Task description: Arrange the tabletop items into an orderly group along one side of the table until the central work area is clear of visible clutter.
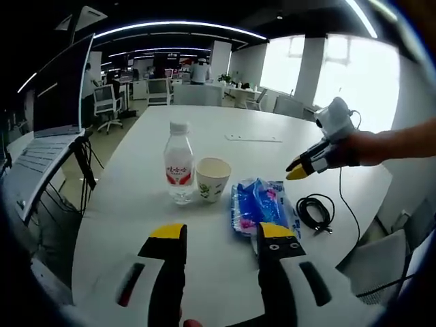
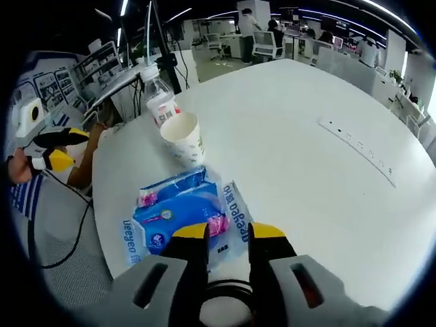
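A clear water bottle [image 1: 178, 163] with a red label stands near the table's edge, and a white paper cup [image 1: 212, 178] stands right beside it. A blue tissue pack [image 1: 262, 204] lies flat next to the cup, with a coiled black cable [image 1: 315, 211] beyond it. My left gripper [image 1: 221, 235] is open above the table, short of the pack, with nothing between its fingers. My right gripper [image 2: 228, 233] hovers over the tissue pack [image 2: 180, 211] with a narrow gap and nothing held. The cup [image 2: 184, 139] and the bottle [image 2: 158, 99] stand past the pack. A hand holds the right gripper [image 1: 300, 170] above the cable.
A long white strip [image 1: 253, 138] lies flat farther out on the white round table [image 1: 204, 129]. An open laptop [image 1: 54, 122] sits on a stand off the table's left side. Office chairs and desks fill the room behind. The left gripper [image 2: 58, 146] is off the table edge.
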